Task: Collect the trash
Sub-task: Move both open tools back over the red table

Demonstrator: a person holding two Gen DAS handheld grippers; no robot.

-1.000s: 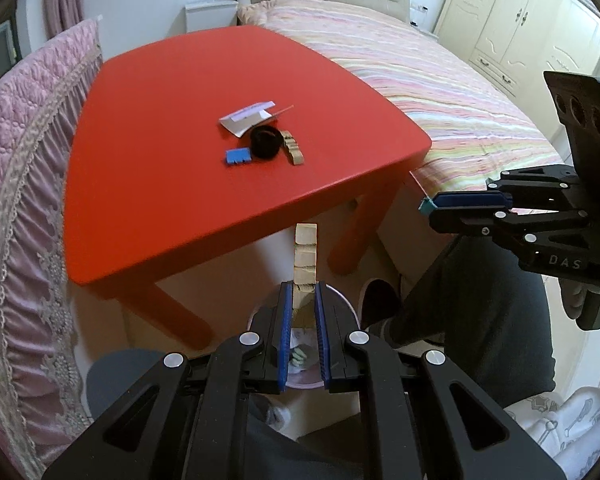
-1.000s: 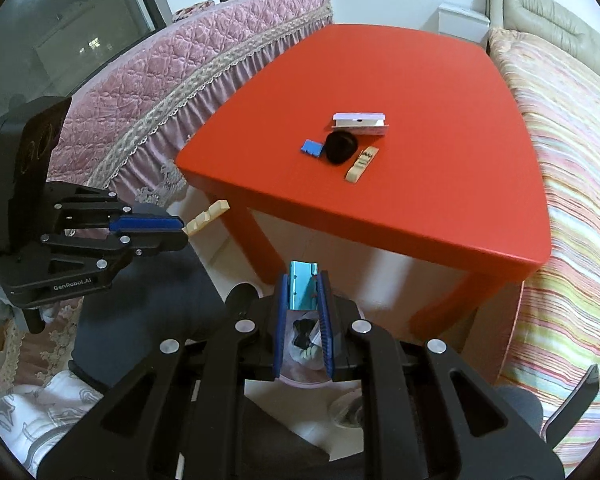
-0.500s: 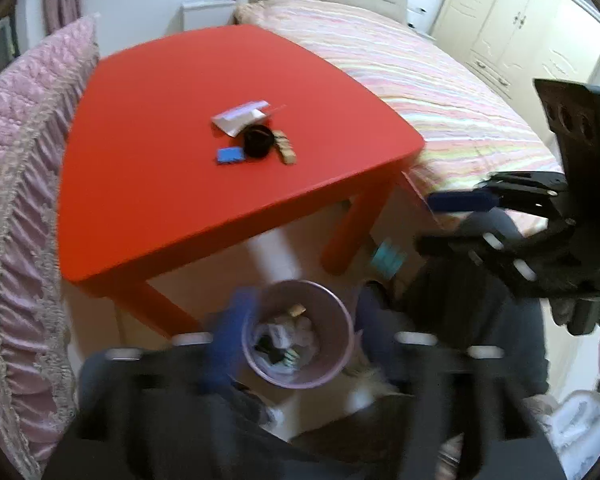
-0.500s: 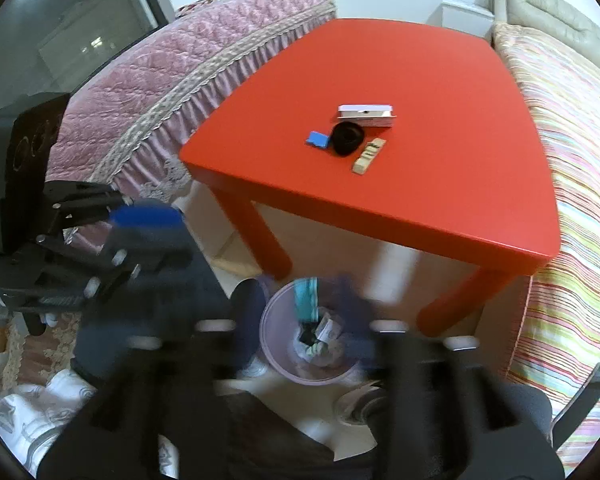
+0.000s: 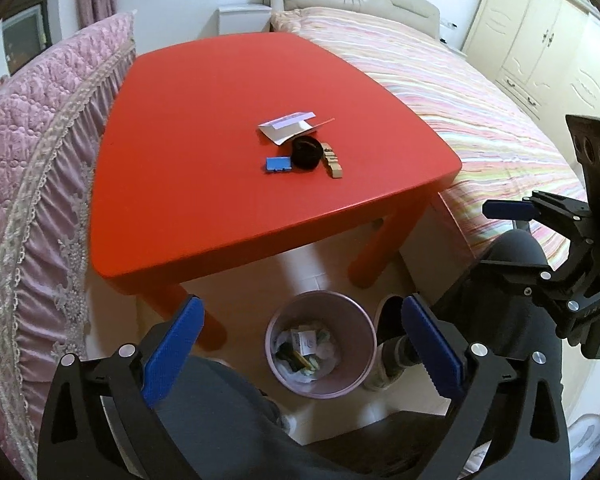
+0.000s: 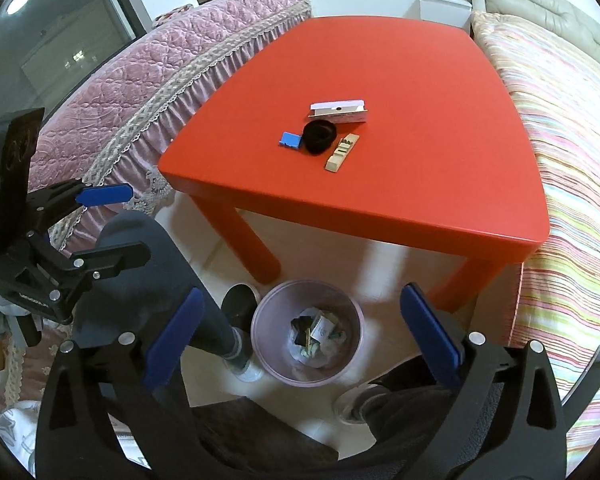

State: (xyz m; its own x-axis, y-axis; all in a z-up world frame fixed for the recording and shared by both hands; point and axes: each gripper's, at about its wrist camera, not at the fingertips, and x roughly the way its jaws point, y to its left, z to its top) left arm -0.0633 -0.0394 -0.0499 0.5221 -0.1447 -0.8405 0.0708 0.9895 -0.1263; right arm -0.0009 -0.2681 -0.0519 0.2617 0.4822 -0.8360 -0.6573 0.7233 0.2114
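A pink waste bin with several scraps inside stands on the floor by the red table. On the table lie a white paper box, a black round piece, a small blue piece and a tan wooden strip. My left gripper is open and empty above the bin. My right gripper is open and empty above the bin too.
A pink quilted sofa flanks the table's left side. A striped bed flanks its right. Cream wardrobes stand at the far right. The person's legs and shoes sit beside the bin.
Both grippers opened. The left one let go of a tan wooden strip and the right one a teal piece; both now lie out of the jaws, above the bin.
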